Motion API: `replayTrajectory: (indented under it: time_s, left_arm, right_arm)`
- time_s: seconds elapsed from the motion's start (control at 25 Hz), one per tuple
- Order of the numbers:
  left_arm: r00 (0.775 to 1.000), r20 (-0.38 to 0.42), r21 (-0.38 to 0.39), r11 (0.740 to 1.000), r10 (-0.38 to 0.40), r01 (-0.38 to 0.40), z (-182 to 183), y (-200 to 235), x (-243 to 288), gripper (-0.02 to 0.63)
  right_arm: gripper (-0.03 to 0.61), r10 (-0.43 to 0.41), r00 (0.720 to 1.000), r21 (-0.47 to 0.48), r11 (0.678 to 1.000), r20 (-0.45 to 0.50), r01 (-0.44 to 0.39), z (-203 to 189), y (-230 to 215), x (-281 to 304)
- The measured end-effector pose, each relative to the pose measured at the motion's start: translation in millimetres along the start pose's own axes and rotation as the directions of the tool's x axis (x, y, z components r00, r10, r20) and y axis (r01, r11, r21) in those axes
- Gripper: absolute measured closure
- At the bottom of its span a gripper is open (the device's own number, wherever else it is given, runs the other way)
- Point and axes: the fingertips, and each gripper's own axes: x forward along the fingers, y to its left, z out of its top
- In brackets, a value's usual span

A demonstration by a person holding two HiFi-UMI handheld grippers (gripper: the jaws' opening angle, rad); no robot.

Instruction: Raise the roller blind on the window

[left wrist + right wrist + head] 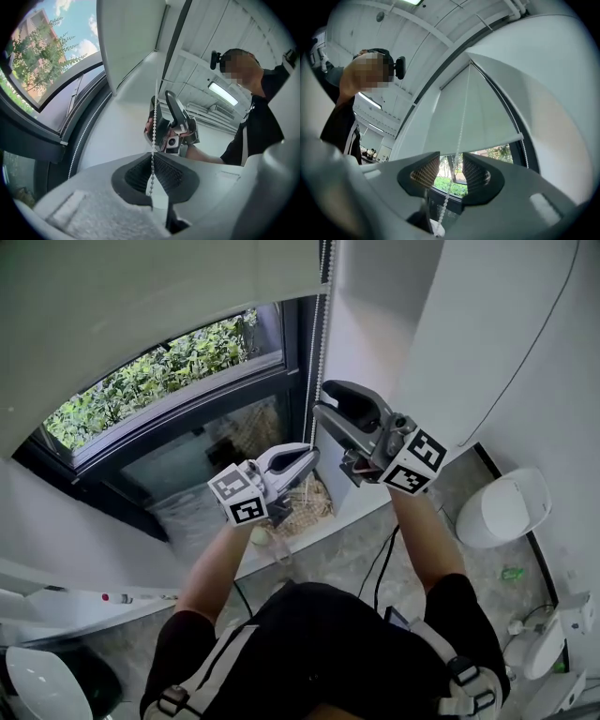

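Observation:
The pale roller blind (pixel 141 306) hangs partway down the window, its lower edge across the glass. Its white bead chain (pixel 322 324) drops along the dark frame at the blind's right side. My left gripper (pixel 307 456) is shut on the chain; in the left gripper view the beads (pixel 154 122) run down into the closed jaws (pixel 152 176). My right gripper (pixel 326 399) is higher on the chain and open. In the right gripper view the chain (pixel 461 131) passes between its parted pads (pixel 451 171) untouched, with the blind (pixel 473 108) above.
Green bushes (pixel 169 371) show through the glass above the dark window frame (pixel 187 427). A white wall column (pixel 394 324) stands just right of the chain. On the floor lie a white lidded bin (pixel 506 507) and a black cable (pixel 380 563).

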Motion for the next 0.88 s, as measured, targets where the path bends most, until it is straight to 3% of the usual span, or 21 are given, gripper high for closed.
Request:
replayTrajectory:
  time_s: [0.2, 0.28, 0.44, 0.52, 0.68, 0.76, 0.88]
  left_arm:
    - [1.000, 0.005, 0.009, 1.000, 0.005, -0.005, 0.5, 2.0, -11.1, 0.595]
    - [1.000, 0.013, 0.007, 1.000, 0.002, -0.002, -0.2, 2.8, -14.0, 0.595]
    - [1.000, 0.018, 0.011, 1.000, 0.014, -0.014, 4.2, 0.5, -15.9, 0.595]
    - [0.999, 0.028, 0.006, 1.000, 0.016, -0.017, 4.8, 1.4, -16.1, 0.595]
    - [1.000, 0.026, 0.001, 1.000, 0.016, -0.016, -3.4, 2.2, -15.1, 0.595]
    - [1.000, -0.014, 0.001, 1.000, 0.022, -0.022, -20.6, 5.6, -12.7, 0.595]
    - [0.986, -0.165, 0.021, 0.999, 0.039, -0.036, -73.0, 13.8, -11.4, 0.595]
  right_arm:
    - [0.448, 0.033, 0.999, -0.018, 0.999, 0.030, -0.032, 18.2, 0.8, 25.6]
    - [0.459, 0.026, 0.998, 0.019, 0.999, 0.048, -0.027, 23.9, -2.0, 32.6]
    - [0.557, 0.002, 0.998, 0.106, 0.994, 0.069, -0.009, 22.2, -7.9, 37.5]
    - [0.558, -0.002, 0.997, 0.121, 0.993, 0.083, -0.008, 22.4, -9.2, 35.7]
    - [0.561, -0.015, 0.996, 0.022, 1.000, 0.088, 0.013, 20.3, -3.8, 25.0]
    - [0.563, -0.042, 0.997, -0.031, 0.999, 0.061, 0.044, 7.6, -4.1, 14.4]
    - [0.565, -0.071, 0.997, -0.027, 0.997, -0.019, 0.070, -36.2, -5.5, -6.5]
